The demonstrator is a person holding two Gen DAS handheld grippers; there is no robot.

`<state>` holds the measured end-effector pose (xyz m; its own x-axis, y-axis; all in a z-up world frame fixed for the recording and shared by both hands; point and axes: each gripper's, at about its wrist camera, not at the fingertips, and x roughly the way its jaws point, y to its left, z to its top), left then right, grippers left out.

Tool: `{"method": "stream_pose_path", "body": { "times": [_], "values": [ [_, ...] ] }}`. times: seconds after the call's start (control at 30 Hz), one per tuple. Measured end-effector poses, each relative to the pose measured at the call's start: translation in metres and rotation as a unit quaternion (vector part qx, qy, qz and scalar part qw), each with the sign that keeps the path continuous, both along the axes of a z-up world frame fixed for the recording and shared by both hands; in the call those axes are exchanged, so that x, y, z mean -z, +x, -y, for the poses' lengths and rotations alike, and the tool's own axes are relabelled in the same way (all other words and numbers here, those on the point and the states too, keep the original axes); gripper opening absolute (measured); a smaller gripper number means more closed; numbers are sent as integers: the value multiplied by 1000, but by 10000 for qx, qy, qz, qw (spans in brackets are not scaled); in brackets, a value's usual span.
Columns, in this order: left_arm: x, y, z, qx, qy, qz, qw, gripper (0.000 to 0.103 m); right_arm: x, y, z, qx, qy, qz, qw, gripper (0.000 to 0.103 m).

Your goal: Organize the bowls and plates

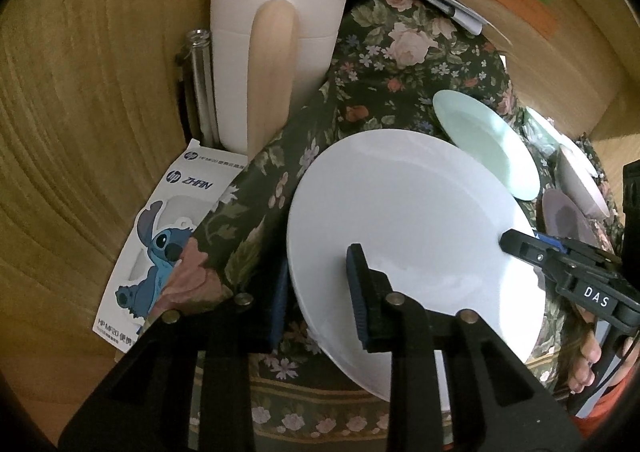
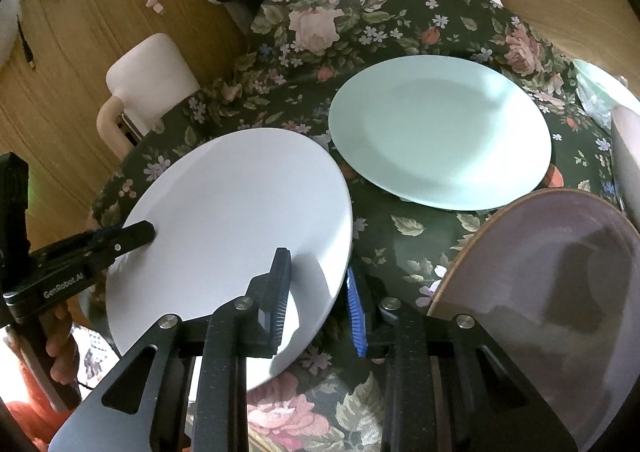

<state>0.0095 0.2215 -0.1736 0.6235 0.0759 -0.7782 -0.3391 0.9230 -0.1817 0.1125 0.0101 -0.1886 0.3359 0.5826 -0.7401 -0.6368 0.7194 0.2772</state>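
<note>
Both grippers are on the white plate (image 2: 236, 228), one at each side of its rim. The left gripper (image 1: 320, 292) has its fingers straddling the near left edge: one pad under the plate, the other on top of its face. The gap looks medium, and I cannot tell whether the pads are really pinching or just bracketing the rim.

Over on the other side, the right gripper (image 2: 320, 300) does the same thing, its left finger lying on the plate's face, its blue-padded right finger (image 2: 356, 316) below the rim against the cloth (image 2: 360, 23). Again, a moderate gap, contact on top, grip not certain.

Why two hands? Probably because a wide, flat plate tips when lifted from one edge; holding opposite rims keeps it level. It does look tilted up off the flowered cloth already, near edge raised.

Ahead of the right fingers, just beyond the white plate, sits the mint plate (image 2: 440, 131) flat on the cloth, the likely stacking spot. To the right of those fingers is a mauve plate (image 2: 540, 292), close by. A white jug (image 1: 276, 51) stands ahead-left of the left fingers, clear of the action.
</note>
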Motion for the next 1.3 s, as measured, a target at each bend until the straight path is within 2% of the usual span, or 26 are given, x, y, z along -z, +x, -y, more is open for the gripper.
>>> {"method": "stream_pose_path", "body": {
  "times": [0.2,0.57,0.97,1.3],
  "values": [
    [-1,0,3,-67,18,40,10000,28,-4,-8,-1,37,-78,278,9996,24],
    [-8,5,13,41,-46,148,9999,28,-10,-10,15,213,15,422,9989,24],
    [-27,14,41,304,123,428,9985,28,-24,-9,44,506,216,614,9966,24],
    [-38,23,65,533,112,591,9968,28,-38,-12,77,768,347,813,9931,24]
  ]
}}
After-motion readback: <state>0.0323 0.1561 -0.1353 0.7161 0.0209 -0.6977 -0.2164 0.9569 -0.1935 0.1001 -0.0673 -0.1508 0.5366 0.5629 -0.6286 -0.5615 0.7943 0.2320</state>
